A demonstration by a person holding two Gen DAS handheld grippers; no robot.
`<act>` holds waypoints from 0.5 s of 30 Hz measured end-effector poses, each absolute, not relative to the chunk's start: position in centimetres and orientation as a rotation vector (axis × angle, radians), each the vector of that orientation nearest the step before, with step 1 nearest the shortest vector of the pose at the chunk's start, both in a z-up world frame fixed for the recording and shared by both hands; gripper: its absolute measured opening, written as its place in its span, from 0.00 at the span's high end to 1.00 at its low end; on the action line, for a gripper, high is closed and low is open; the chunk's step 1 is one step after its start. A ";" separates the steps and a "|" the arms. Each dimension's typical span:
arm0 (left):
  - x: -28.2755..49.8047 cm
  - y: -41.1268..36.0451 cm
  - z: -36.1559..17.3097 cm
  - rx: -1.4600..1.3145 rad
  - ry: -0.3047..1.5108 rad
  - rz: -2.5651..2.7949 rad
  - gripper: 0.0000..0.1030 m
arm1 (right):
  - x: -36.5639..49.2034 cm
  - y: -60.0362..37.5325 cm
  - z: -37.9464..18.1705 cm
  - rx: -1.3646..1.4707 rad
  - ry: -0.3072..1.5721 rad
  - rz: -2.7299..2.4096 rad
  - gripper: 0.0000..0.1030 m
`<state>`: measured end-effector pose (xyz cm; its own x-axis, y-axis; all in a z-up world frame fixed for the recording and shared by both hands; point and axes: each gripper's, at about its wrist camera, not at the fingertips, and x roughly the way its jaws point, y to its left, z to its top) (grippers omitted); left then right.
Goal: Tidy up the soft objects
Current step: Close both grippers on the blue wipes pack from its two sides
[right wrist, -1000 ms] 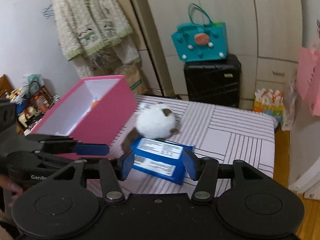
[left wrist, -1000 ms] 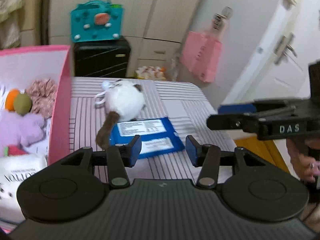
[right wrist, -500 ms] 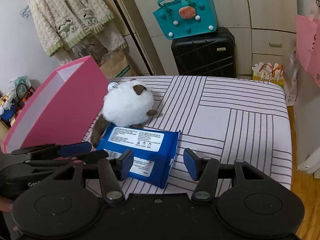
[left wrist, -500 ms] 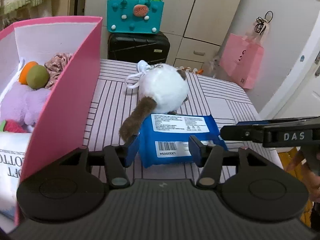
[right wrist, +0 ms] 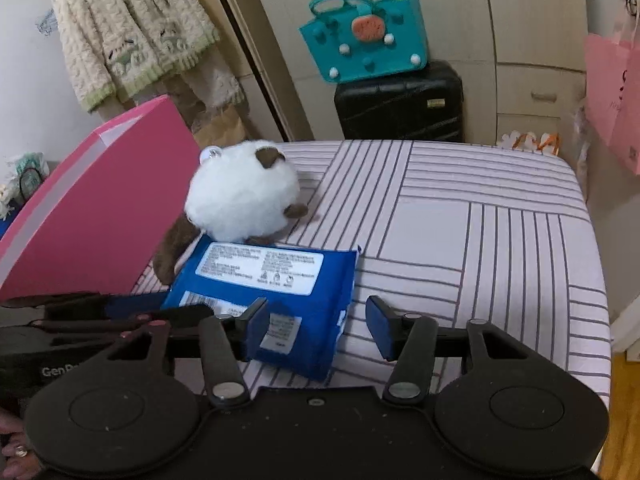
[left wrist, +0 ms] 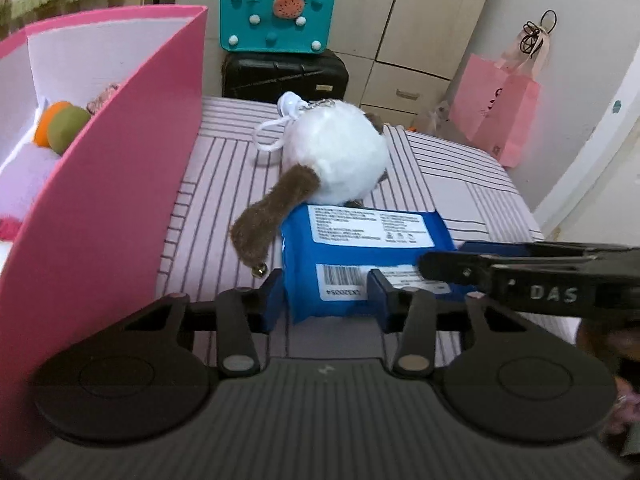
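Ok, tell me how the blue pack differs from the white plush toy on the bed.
The blue pack is flat and rectangular, while the white plush toy is round and fluffy. The pack is smooth with printed white labels and a barcode; the toy has a brown tail, brown ears and a white loop. The pack lies nearer the cameras, the toy just behind it. Both rest on the striped bed, beside the pink box.

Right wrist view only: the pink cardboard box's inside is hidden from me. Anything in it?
Observer: Yes, a green ball and a lilac plush lie inside the pink cardboard box.
Operator: The other gripper, at my left edge?
Observer: The left gripper straddles the near end of the blue wipes pack. Its jaws have just been closing; whether the pads press, I cannot tell.
Operator: The round white plush toy's brown tail?
Observer: A small metal bell hangs at its tip.
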<state>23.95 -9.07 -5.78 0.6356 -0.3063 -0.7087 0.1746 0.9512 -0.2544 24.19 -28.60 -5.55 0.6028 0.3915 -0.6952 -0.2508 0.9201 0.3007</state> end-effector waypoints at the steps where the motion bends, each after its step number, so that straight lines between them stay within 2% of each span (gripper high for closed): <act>1: 23.9 -9.0 -5.8 -0.178 0.841 -0.283 0.64 | 24.0 -28.5 -5.6 0.178 0.841 0.375 0.62; 3: 23.7 -9.0 -5.8 -0.187 0.843 -0.301 0.64 | 23.5 -28.6 -5.5 0.192 0.831 0.379 0.71; 6: 23.1 -9.2 -5.7 -0.196 0.842 -0.360 0.64 | 22.6 -28.8 -5.3 0.179 0.818 0.373 0.71; 15: 21.0 -10.6 -5.7 -0.160 0.865 -0.474 0.64 | 19.4 -30.3 -5.5 0.141 0.805 0.361 0.59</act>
<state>20.99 -10.59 -5.70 0.5524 -0.4630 -0.6932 0.3356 0.8847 -0.3235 19.43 -30.28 -5.47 0.6359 0.3685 -0.6782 -0.2620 0.9295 0.2594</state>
